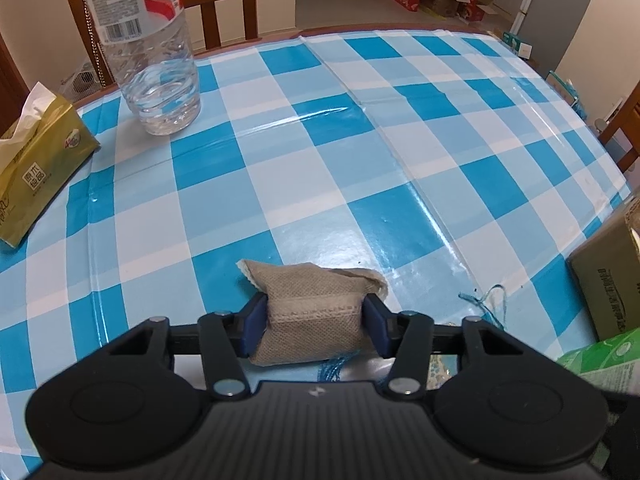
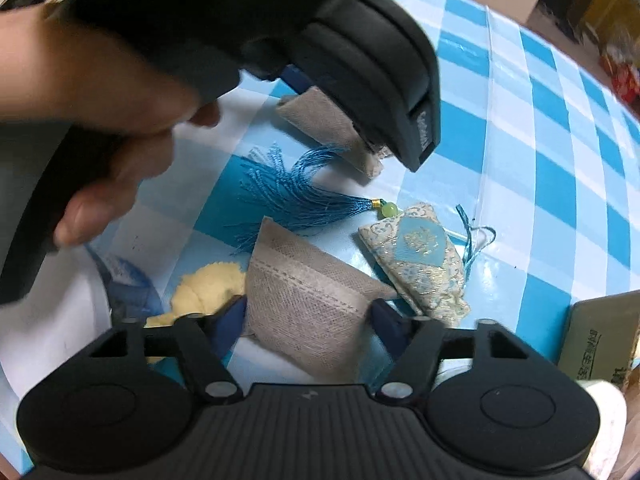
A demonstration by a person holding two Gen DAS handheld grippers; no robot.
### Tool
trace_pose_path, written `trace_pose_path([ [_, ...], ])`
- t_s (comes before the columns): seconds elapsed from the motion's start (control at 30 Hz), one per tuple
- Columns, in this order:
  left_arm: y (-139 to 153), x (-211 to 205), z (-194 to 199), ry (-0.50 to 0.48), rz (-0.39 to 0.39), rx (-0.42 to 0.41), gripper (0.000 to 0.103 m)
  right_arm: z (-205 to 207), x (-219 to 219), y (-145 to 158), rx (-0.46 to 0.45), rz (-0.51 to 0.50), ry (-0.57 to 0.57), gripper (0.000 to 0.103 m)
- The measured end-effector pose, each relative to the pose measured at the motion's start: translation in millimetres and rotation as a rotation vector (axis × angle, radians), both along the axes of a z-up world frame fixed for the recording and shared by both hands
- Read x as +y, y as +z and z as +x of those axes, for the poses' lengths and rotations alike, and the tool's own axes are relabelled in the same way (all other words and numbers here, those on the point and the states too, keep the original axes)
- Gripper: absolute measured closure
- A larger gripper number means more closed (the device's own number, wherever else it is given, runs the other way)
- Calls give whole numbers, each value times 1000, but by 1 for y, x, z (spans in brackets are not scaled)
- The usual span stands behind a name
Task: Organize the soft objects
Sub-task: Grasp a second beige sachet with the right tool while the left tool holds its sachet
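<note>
Right now my left gripper [image 1: 316, 320] is clamped on a small beige pouch [image 1: 312, 308], its blue pads pressing both sides just above the checkered surface [image 1: 320, 160]. My right gripper [image 2: 308, 320] sits around a second beige pouch [image 2: 304, 304], pads at its sides, though I cannot tell whether they press it. Beside it lie a brocade sachet [image 2: 420, 256] with a blue tassel [image 2: 296, 192] and something yellow and fluffy [image 2: 208, 288]. A water bottle [image 1: 152, 52] holds a little water; tissue pokes from a tissue pack [image 1: 40, 152].
</note>
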State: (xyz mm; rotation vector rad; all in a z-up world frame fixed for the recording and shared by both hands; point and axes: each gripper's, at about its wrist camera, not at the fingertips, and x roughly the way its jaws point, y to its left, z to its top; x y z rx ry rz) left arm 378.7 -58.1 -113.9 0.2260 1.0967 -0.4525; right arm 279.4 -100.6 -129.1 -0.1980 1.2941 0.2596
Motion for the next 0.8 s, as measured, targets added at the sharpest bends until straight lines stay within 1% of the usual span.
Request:
trace_pose_path([
  [0.03, 1, 0, 0, 1, -3, 1, 55, -3, 1, 1, -7, 2, 6, 44],
  [0.1, 3, 1, -1, 0, -6, -1, 59, -7, 2, 2, -20, 8, 13, 48],
  [0.17, 6, 1, -2, -3, -6, -6, 62, -11, 1, 1, -31, 18, 18, 54],
  [0.27, 10, 2, -6, -10, -7, -9, 62, -20, -3, 2, -35, 43, 26, 57],
  [0.3, 12, 2, -8, -16, -7, -11, 62, -21, -3, 9, -34, 46, 28, 58],
  [0.4, 16, 3, -13, -25, -4, -14, 63, -30, -6, 11, -39, 52, 38, 58],
  [0.8, 48, 14, -38, -63, -7, -54, 63, -57, -13, 41, -119, 70, 83, 58],
])
